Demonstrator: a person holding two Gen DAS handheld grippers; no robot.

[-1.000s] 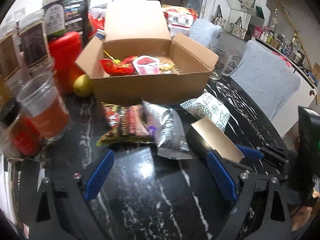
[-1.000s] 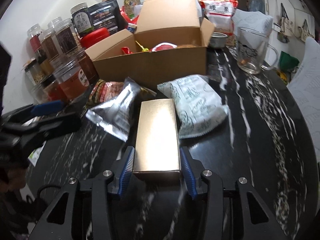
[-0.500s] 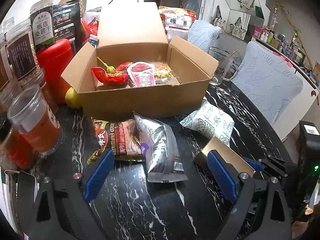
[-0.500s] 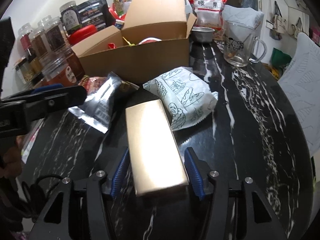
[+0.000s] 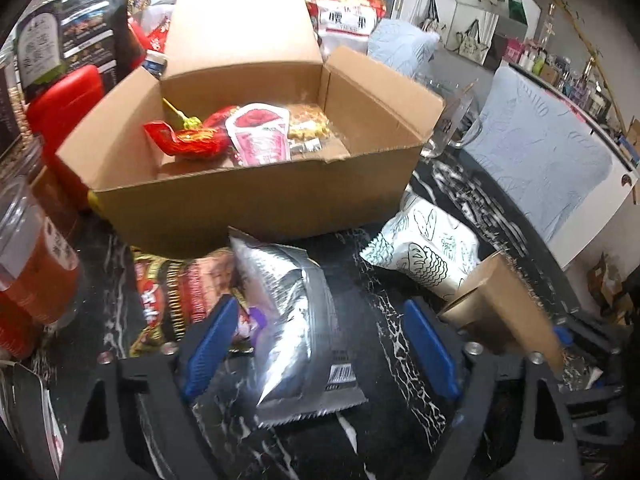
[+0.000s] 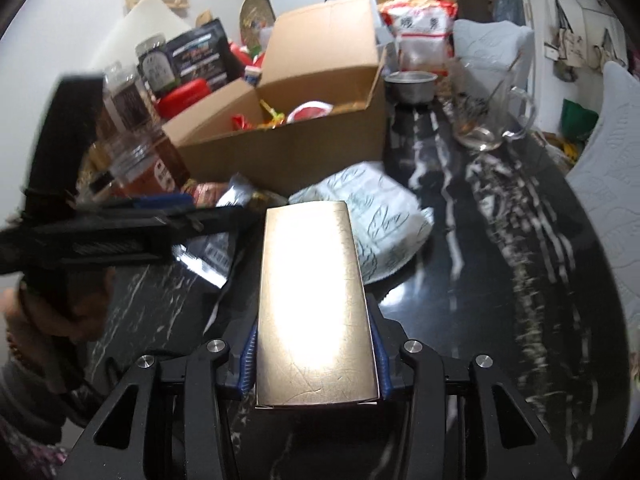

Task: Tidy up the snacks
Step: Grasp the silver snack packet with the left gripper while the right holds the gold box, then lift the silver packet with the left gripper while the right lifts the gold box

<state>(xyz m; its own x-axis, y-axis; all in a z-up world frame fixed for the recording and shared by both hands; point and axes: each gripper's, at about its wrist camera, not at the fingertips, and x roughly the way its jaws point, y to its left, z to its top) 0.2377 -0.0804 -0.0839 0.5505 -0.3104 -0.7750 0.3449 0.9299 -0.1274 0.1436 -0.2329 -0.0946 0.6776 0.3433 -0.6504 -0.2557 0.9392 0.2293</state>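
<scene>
An open cardboard box (image 5: 256, 200) (image 6: 288, 148) stands on the black marble table and holds a few snacks, among them a red wrapped one (image 5: 192, 140). My right gripper (image 6: 314, 354) is shut on a gold box (image 6: 312, 304) and holds it lifted, tilted up towards the cardboard box; the gold box also shows in the left wrist view (image 5: 508, 312). My left gripper (image 5: 316, 344) is open, its fingers on either side of a silver packet (image 5: 296, 320) lying on the table. A red-and-gold packet (image 5: 180, 292) lies to the left of it, a white patterned packet (image 5: 428, 252) to the right.
Jars (image 5: 36, 256) and a red container (image 5: 64, 100) crowd the left side. A glass mug (image 6: 488, 116) and a metal bowl (image 6: 412, 86) stand right of the box. Bags (image 6: 420, 28) stand behind it. A pale blue cushion (image 5: 544, 148) is at the right.
My right gripper has lifted the gold box off the table and tilted it up. My left gripper has moved forward so that its open fingers straddle the silver packet.
</scene>
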